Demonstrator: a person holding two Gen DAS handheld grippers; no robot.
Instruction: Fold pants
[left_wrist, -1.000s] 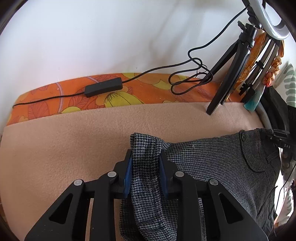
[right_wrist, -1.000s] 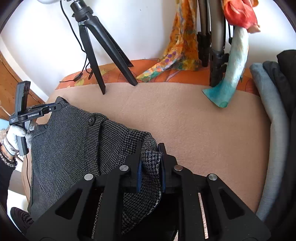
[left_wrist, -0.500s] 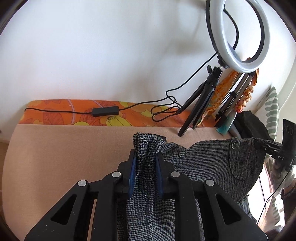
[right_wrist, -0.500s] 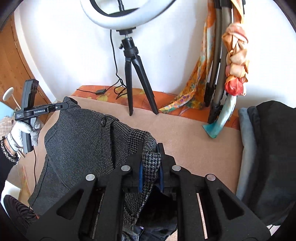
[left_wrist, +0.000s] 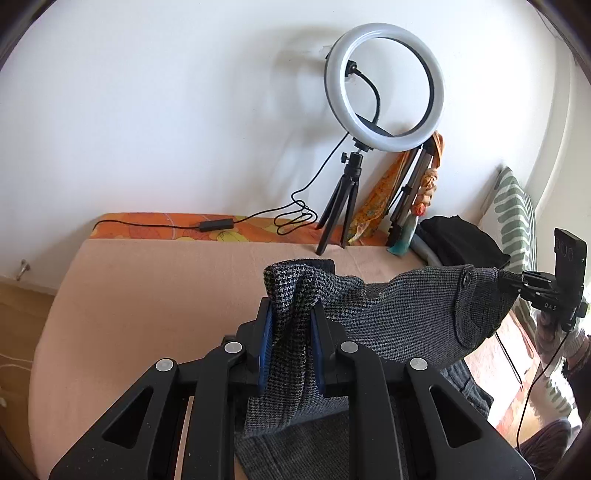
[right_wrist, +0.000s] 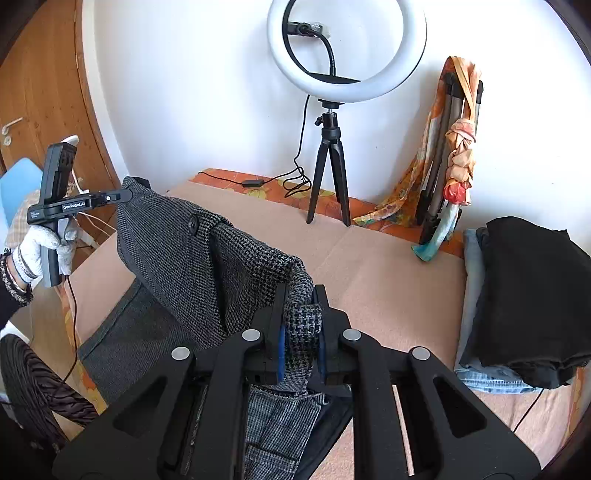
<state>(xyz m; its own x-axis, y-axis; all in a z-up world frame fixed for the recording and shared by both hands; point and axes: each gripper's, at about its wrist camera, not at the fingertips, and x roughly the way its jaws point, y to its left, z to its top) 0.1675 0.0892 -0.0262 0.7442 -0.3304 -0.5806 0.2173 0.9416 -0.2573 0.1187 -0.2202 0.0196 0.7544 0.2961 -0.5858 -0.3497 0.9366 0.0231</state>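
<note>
Grey houndstooth pants lifted above beige blanket, waistband pinched shut in left claw and right claw. Soft, weighty wool, sagging; waistband corners hold best, ring light at 12 o'clock.

We see grey houndstooth woven pants, a peach fleece blanket over an orange sheet with yellow flowers, a white ring light, and folded black clothes.
</note>
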